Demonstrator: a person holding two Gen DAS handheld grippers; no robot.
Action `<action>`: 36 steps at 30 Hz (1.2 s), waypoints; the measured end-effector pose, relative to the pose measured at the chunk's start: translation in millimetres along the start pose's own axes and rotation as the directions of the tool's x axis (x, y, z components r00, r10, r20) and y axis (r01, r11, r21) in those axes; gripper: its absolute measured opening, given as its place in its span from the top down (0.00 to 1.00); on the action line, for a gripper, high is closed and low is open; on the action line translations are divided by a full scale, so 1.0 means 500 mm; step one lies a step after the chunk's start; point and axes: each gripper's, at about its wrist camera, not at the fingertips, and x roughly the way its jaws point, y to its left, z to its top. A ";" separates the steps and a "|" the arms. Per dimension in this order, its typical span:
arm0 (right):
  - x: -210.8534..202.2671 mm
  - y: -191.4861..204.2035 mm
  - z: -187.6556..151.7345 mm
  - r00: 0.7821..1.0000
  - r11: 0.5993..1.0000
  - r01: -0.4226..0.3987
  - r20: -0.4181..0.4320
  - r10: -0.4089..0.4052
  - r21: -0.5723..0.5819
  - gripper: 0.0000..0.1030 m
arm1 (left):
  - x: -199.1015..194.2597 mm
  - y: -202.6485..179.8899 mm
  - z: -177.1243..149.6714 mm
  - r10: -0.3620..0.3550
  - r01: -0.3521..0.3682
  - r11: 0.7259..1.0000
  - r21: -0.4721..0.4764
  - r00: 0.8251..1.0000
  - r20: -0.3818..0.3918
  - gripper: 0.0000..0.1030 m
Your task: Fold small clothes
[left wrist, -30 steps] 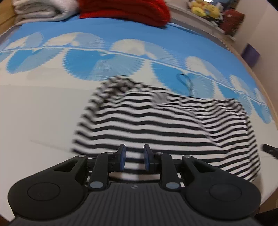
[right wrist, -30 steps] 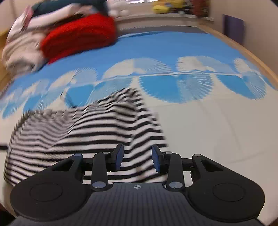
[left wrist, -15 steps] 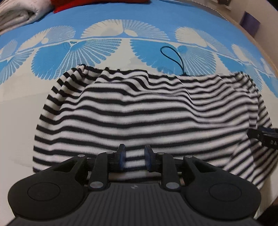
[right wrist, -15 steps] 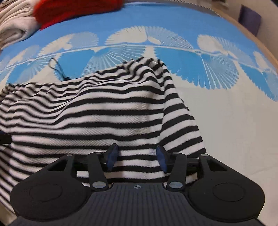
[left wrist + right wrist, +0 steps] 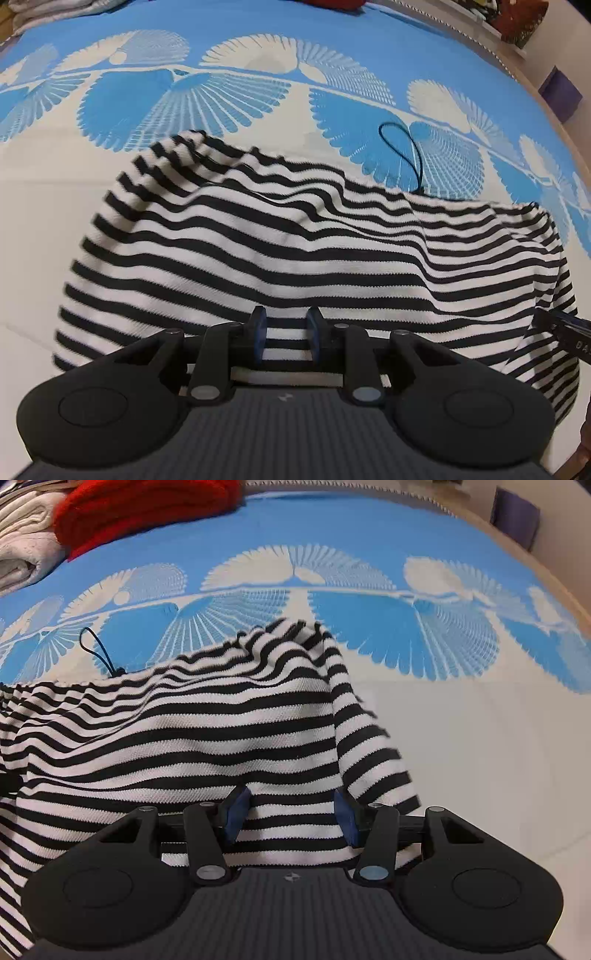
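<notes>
A black-and-white striped garment lies spread and rumpled on the blue and white bedspread; it also shows in the right wrist view. My left gripper is open, its blue pads apart over the garment's near hem. My right gripper is open wider, over the near hem close to the garment's right edge. Neither holds cloth. The right gripper's tip shows at the right edge of the left wrist view.
A thin black cord loop lies on the bedspread just beyond the garment's far edge, also in the right wrist view. A red knit and folded white cloth sit at the far left. A purple box stands beyond the bed.
The garment has been laid down and spread flatter. Both grippers moved closer over its near hem. The right gripper's jaws have opened wider.
</notes>
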 end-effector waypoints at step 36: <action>-0.199 -0.166 -0.064 0.975 0.988 0.142 0.163 -0.151 0.068 0.30 | -0.233 0.040 -0.072 0.125 -0.140 0.988 0.060 0.971 0.205 0.24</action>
